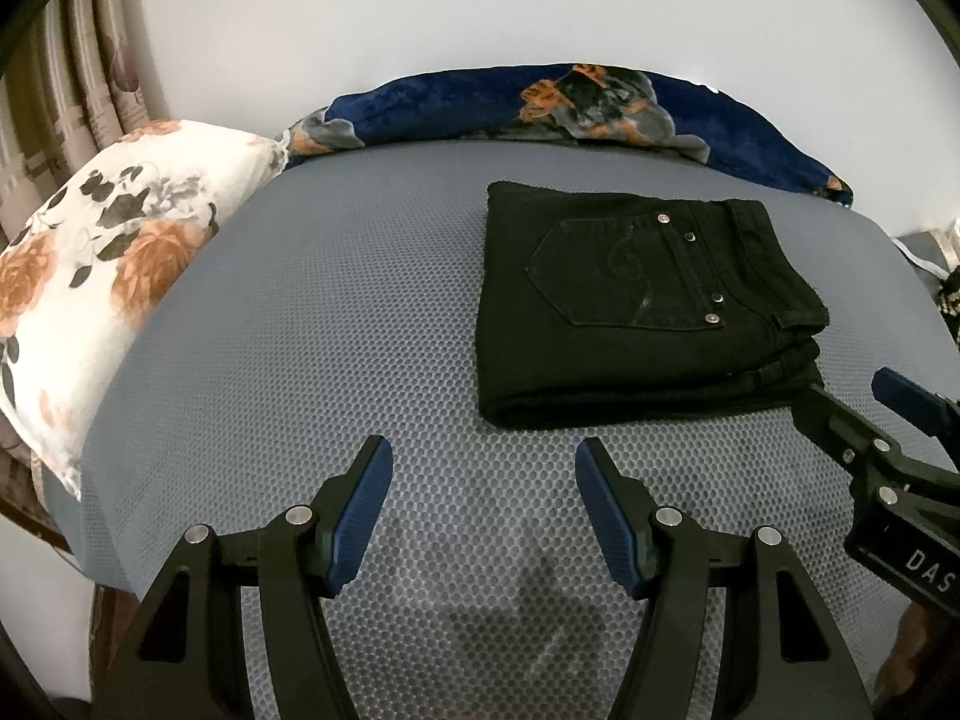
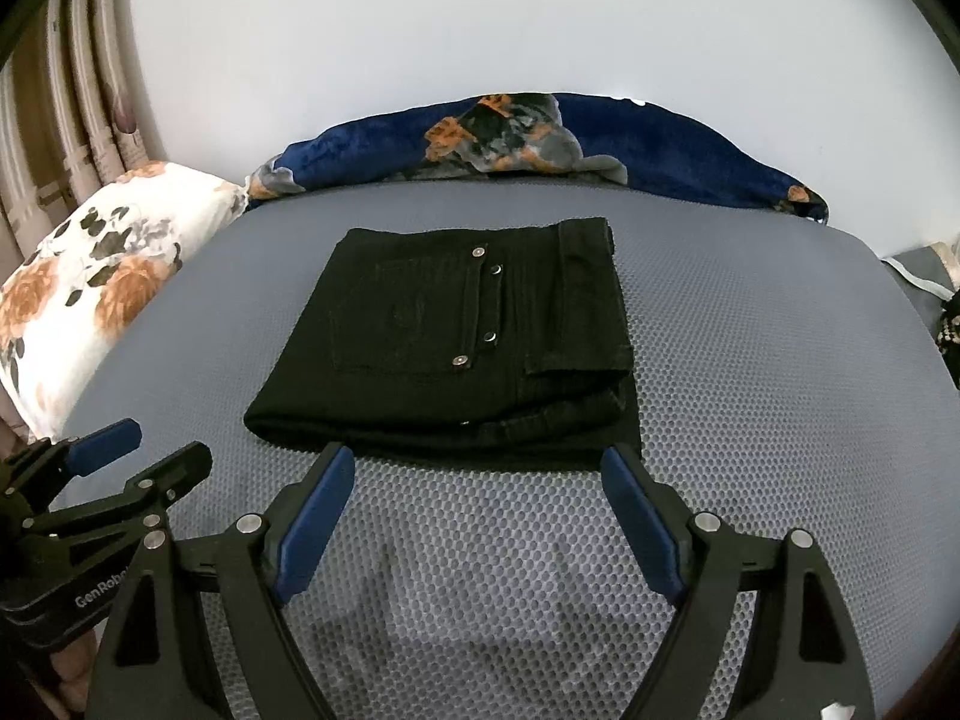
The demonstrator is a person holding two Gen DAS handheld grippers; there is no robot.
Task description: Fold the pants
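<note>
The black pants [image 2: 456,348] lie folded into a compact, layered rectangle on the grey mesh mattress [image 2: 750,420], back pocket [image 2: 414,315] up and waistband to the right. The folding looks done, or nearly so; the lower layers stick out slightly at the near right corner. The right gripper [image 2: 477,459] sits just short of the near edge, jaws spread wide and holding nothing. The left gripper [image 1: 483,453] is also wide open and empty, off to the left. Any next move would be a light squaring of that corner. A floral pillow [image 2: 102,276] and blue blanket [image 2: 648,150] border the mattress.
</note>
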